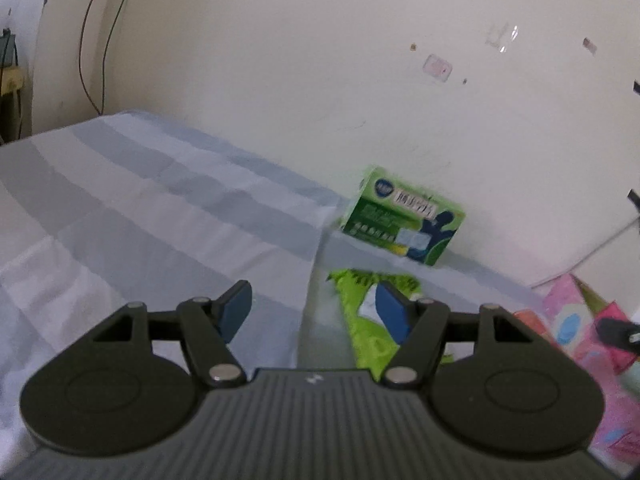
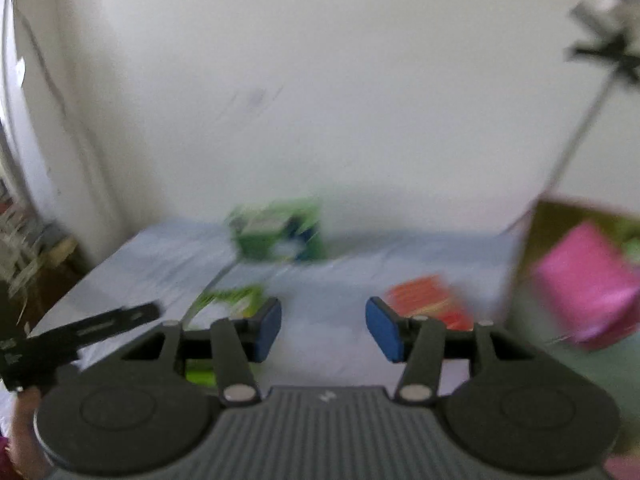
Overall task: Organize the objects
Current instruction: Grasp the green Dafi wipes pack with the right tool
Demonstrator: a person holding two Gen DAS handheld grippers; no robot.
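My left gripper (image 1: 314, 314) hangs open over a striped blue-grey cloth (image 1: 140, 208), with nothing between its blue pads. A lime-green packet (image 1: 368, 320) lies on the cloth just behind its right finger. A green box (image 1: 404, 216) stands against the wall beyond. The right wrist view is blurred: my right gripper (image 2: 325, 330) is open and holds nothing. Ahead of it lie the lime packet (image 2: 232, 300), a red-orange packet (image 2: 432, 304) and the green box (image 2: 280, 232). The left gripper (image 2: 80, 336) shows as a dark bar at the left edge.
Pink packets (image 1: 580, 320) are piled at the right, with a pink package (image 2: 588, 284) in front of a brown box (image 2: 560, 216). A pale wall (image 1: 320, 80) closes the far side. Cables hang at the upper left. A person's hand (image 2: 24, 432) is at the lower left.
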